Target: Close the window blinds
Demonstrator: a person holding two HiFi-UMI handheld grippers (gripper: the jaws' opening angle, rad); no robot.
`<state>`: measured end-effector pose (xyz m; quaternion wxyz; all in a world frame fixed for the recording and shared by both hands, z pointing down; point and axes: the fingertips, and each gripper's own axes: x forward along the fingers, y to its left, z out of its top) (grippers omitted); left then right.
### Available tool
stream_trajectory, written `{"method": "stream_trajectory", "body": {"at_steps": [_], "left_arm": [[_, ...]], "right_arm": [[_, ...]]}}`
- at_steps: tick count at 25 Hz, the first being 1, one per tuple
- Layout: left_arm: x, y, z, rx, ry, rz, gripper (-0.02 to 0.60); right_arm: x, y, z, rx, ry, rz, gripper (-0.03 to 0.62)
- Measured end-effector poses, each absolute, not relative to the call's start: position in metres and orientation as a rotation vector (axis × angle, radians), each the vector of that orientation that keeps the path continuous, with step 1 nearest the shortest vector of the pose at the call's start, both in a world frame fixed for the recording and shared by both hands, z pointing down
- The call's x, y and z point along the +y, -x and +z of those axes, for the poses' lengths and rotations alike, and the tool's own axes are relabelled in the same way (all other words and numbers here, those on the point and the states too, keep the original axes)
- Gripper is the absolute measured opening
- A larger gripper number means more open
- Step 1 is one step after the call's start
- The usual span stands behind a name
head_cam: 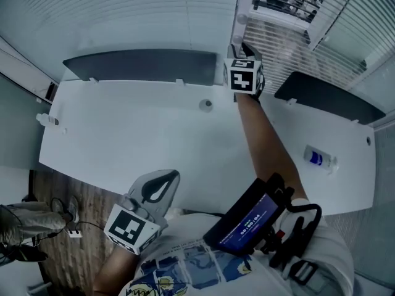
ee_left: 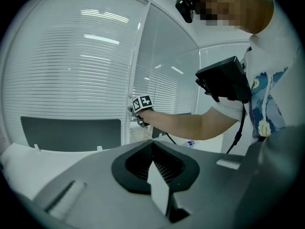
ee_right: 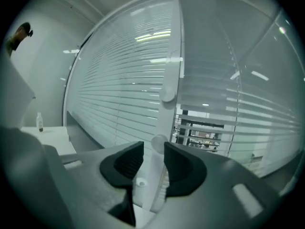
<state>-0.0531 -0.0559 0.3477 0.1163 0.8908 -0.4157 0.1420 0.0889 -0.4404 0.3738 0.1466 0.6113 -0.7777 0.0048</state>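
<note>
right tongs (ee_right: pixel 152 152), apart, frame a round knob (ee_right: pixel 158 142) on the post (ee_right: pixel 170 56) beside the part-open blinds (ee_right: pixel 214 99) beyond the worktop's (head_cam: pixel 154 134) far edge; left tongs (ee_left: pixel 153 149) closed, empty. knob looks smooth, light, probably slippery; pinch its sides squarely.

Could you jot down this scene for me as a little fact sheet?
Place: white desk beside window blinds
Right gripper: open, facing a round knob on the window post
Left gripper: shut, empty, near the person's body
Right blind: lower slats open, outside visible
On desk: bottle
</note>
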Motion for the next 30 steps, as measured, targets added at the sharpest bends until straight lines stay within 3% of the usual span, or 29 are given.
{"method": "stream_trajectory", "body": {"at_steps": [5,30], "left_arm": [[-0.057,0.055,0.352,-1.216,-2.597,0.426,0.003],[-0.061,0.061,0.368,-1.208,-2.564,0.442,0.003]], "right_arm": [[-0.451,-0.096,0.376,-2.347,-1.869,0.357,0.121],[-0.468,-0.102,0.377,-2.338,-2.084,0.701,0.121]]}}
